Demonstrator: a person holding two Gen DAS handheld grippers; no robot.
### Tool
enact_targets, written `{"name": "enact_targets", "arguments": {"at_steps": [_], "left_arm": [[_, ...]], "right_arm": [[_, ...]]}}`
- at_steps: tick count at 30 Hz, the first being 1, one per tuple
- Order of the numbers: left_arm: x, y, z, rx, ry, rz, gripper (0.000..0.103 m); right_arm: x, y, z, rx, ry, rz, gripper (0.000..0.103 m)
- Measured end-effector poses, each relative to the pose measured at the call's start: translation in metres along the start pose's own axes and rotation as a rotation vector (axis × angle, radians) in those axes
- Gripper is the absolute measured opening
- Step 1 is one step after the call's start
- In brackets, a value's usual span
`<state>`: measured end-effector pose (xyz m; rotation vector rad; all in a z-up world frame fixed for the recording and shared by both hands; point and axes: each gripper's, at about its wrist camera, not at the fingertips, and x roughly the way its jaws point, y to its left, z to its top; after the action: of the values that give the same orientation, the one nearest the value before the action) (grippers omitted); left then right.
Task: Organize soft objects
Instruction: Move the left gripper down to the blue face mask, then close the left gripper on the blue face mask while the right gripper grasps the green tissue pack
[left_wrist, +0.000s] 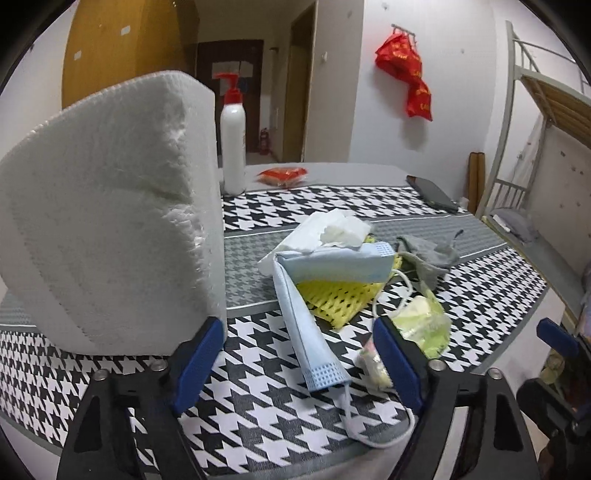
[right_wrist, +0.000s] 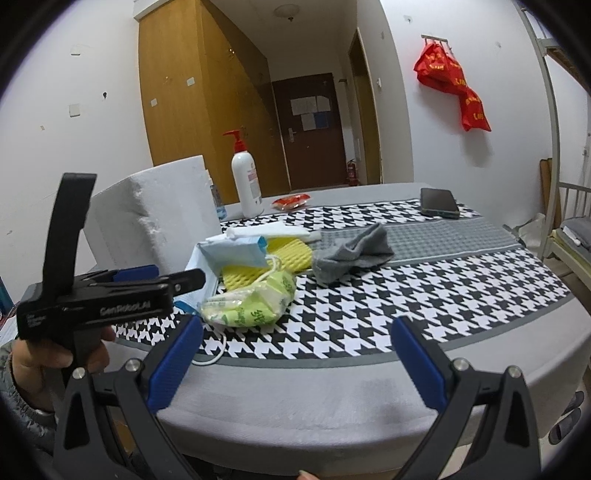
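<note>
Left wrist view shows the left gripper (left_wrist: 295, 358) with fingers released astride the blue face mask (left_wrist: 314, 321) near the desk's (right_wrist: 332, 391) front edge, not pressing it. The right gripper (right_wrist: 295, 362) hangs spread and empty over that edge.

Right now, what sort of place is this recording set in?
Probably a dormitory or shared bedroom. A metal bunk bed stands beside the table, a tall wooden wardrobe lines the wall, and a short hallway leads to an entrance door with notices on it.
</note>
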<state>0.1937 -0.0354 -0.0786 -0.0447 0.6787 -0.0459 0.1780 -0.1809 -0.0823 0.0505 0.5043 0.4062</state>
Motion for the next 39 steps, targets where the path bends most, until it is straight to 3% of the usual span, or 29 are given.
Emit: {"name": "enact_targets", "arguments": {"at_steps": [4, 8, 12, 16, 19, 21, 24, 39], "left_arm": [[0.010, 0.000, 0.002, -0.005, 0.031, -0.005, 0.070], [0.018, 0.005, 0.006, -0.022, 0.051, -0.011, 0.065], [0.028, 0.010, 0.006, -0.034, 0.083, -0.005, 0.048], [0.034, 0.016, 0.005, -0.046, 0.093, -0.005, 0.041], [0.037, 0.015, 0.006, -0.041, 0.114, -0.047, 0.033], [0.040, 0.015, 0.007, -0.041, 0.128, -0.059, 0.020], [0.043, 0.015, 0.008, -0.047, 0.139, -0.077, 0.014], [0.042, 0.017, 0.005, -0.043, 0.140, -0.093, 0.011]], "right_arm": [[0.006, -0.003, 0.002, 0.005, 0.018, 0.013, 0.103], [0.014, 0.001, 0.006, -0.013, 0.027, 0.041, 0.103], [0.025, 0.005, 0.007, -0.024, 0.052, 0.058, 0.103], [0.037, 0.006, 0.007, -0.020, 0.075, 0.068, 0.103], [0.044, 0.006, 0.009, -0.018, 0.085, 0.072, 0.103], [0.047, 0.006, 0.011, -0.017, 0.095, 0.073, 0.103], [0.052, 0.007, 0.014, -0.018, 0.105, 0.073, 0.103], [0.082, 0.017, 0.022, -0.018, 0.199, 0.127, 0.103]]}}
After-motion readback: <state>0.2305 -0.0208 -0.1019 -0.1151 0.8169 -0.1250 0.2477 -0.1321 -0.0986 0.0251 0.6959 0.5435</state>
